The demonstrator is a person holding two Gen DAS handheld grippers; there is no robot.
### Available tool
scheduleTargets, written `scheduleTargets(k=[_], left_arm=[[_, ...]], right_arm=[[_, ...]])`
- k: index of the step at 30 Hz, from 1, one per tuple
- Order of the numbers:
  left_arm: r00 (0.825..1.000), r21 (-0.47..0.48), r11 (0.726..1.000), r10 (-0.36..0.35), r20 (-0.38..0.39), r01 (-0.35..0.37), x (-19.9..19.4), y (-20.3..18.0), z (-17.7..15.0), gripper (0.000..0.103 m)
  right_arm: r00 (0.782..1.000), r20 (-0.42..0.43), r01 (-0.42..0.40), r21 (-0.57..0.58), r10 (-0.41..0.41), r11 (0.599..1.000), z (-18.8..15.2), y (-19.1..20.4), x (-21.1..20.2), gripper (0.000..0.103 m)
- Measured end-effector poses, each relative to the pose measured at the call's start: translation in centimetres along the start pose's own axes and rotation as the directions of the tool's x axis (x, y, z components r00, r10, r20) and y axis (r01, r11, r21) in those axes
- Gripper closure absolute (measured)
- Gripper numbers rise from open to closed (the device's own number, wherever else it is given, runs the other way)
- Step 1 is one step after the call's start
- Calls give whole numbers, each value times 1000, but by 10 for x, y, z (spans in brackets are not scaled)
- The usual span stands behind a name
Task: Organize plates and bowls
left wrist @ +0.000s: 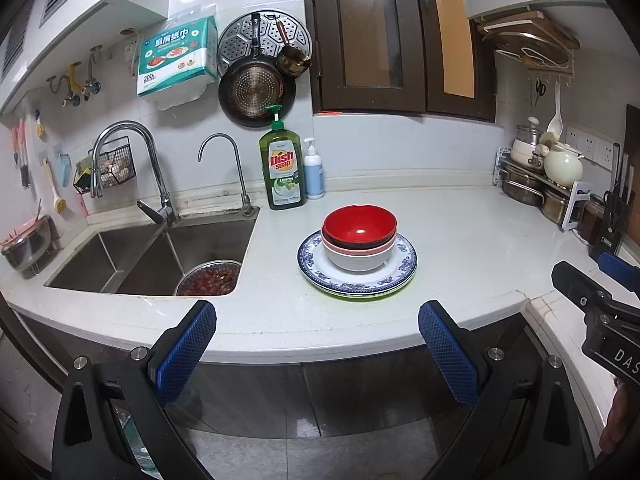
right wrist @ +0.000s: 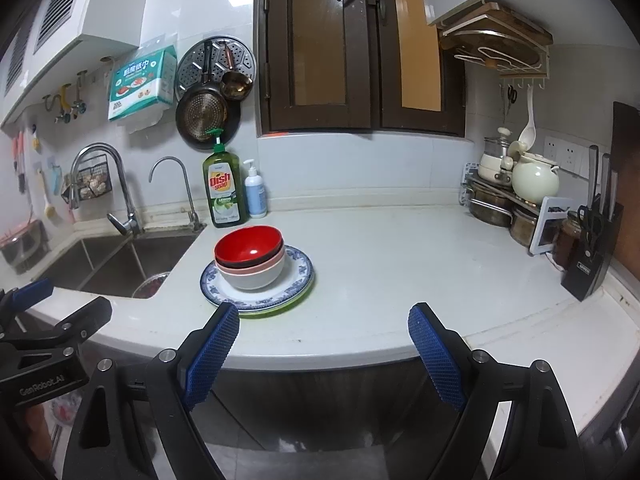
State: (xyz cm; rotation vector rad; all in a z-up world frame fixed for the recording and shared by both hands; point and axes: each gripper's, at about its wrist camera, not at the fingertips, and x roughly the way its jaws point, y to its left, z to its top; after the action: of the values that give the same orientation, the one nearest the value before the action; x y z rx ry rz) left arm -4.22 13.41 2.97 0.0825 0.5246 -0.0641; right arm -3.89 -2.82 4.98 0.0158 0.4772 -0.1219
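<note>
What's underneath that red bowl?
The red bowl nests in a pink bowl and a white bowl, on a blue-patterned plate. A green plate edge peeks below; anything between stays hidden.

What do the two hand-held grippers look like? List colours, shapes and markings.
Both match: the left hand-held gripper and the right hand-held gripper have black angular fingers, blue textured pads and silver bolts. White lettering on the left body reads "GenRobot.AI" in the right wrist view.

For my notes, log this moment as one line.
left gripper: open, empty | right gripper: open, empty | bowls: stacked on plates | counter: stack untouched
</note>
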Motion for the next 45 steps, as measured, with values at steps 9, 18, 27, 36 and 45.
scheduleTargets(k=[9, 18, 27, 36, 45], left_arm=[[1000, 8, 1000, -5, 9, 5, -3, -3, 1, 0], [1000, 7, 1000, -4, 20, 4, -4, -4, 4, 0], [1000, -3, 1000, 0, 28, 0, -8, -1, 4, 0], [1000, -3, 1000, -1, 27, 1, -7, 0, 4, 0], [1000, -6, 1000, 3, 27, -3, -9, -3, 3, 0]], right_arm=[[1000, 3, -3, 9, 3, 1000, 0, -5, -4, 16], [1000, 17, 7, 4, -7, 1000, 0, -6, -8, 16], [1000, 28, 0, -8, 1, 1000, 4, -3, -9, 16], [1000, 30, -4, -16, 4, 1000, 6, 0, -10, 16], [1000, 29, -4, -18, 4, 1000, 7, 0, -9, 16]])
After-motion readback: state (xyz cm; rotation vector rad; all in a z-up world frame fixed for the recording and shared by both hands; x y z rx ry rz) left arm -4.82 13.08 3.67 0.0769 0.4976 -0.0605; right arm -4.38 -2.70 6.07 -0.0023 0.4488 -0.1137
